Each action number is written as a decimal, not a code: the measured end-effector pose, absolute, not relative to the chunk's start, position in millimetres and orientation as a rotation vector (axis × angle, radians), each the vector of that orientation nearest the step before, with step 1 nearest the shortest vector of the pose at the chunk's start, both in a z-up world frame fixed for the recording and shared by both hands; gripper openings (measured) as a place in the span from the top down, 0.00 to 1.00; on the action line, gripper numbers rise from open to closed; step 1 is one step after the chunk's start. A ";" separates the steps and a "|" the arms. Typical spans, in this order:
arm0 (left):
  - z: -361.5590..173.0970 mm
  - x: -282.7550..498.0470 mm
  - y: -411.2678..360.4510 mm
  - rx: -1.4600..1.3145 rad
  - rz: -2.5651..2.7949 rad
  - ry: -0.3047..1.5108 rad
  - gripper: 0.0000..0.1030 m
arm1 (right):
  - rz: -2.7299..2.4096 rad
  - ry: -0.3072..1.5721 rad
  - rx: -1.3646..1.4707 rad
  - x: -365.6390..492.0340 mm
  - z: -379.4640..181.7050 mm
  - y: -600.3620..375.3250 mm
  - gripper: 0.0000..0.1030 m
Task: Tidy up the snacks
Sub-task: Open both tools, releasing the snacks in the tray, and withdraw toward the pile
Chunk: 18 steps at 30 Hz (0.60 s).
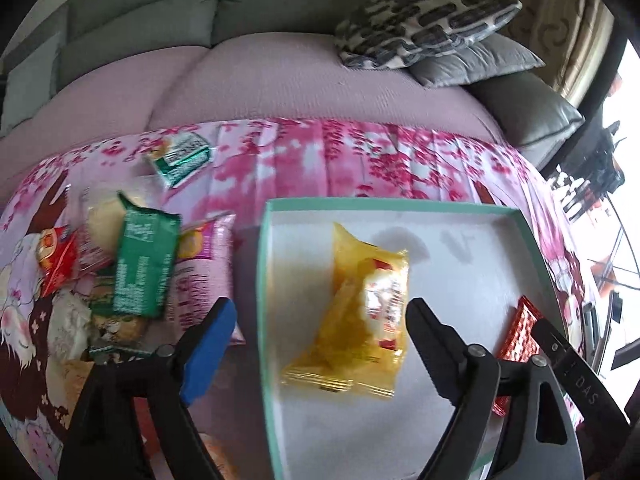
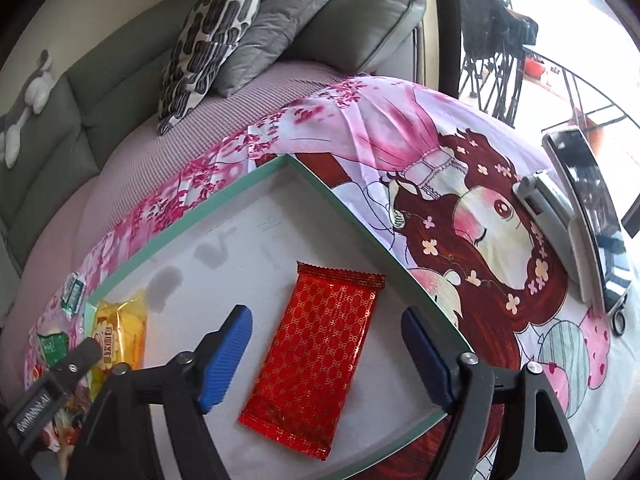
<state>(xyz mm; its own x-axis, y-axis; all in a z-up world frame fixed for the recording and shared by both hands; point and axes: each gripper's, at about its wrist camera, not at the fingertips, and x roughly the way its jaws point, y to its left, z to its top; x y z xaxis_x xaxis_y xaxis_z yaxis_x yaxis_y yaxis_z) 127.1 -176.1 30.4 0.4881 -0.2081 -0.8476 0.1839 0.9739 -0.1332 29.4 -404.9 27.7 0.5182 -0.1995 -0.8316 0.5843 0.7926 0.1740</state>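
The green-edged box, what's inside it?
Inside the green-edged box lie two snacks: a yellow packet and a red patterned packet, apart from each other. The rest of the visible white floor is bare. The claws hide its near corners.

Two packets (image 1: 360, 312) (image 2: 316, 356) lie in the box (image 1: 400, 205), more snacks (image 1: 140, 264) left of it.
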 end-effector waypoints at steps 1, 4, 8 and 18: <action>31.0 127.5 -173.2 -0.032 -0.228 1.029 0.14 | -0.491 0.912 0.464 29.8 28.2 -404.1 0.15; 32.1 127.9 -165.9 -0.047 -0.202 1.010 0.11 | -0.489 0.907 0.441 31.3 29.5 -401.6 0.10; 34.0 125.6 -156.4 -0.068 -0.183 0.985 0.02 | -0.482 0.886 0.406 32.6 33.0 -397.5 0.00; 43.4 108.5 -128.4 -0.081 -0.143 0.949 0.02 | -0.443 0.884 0.373 35.9 37.2 -385.9 0.00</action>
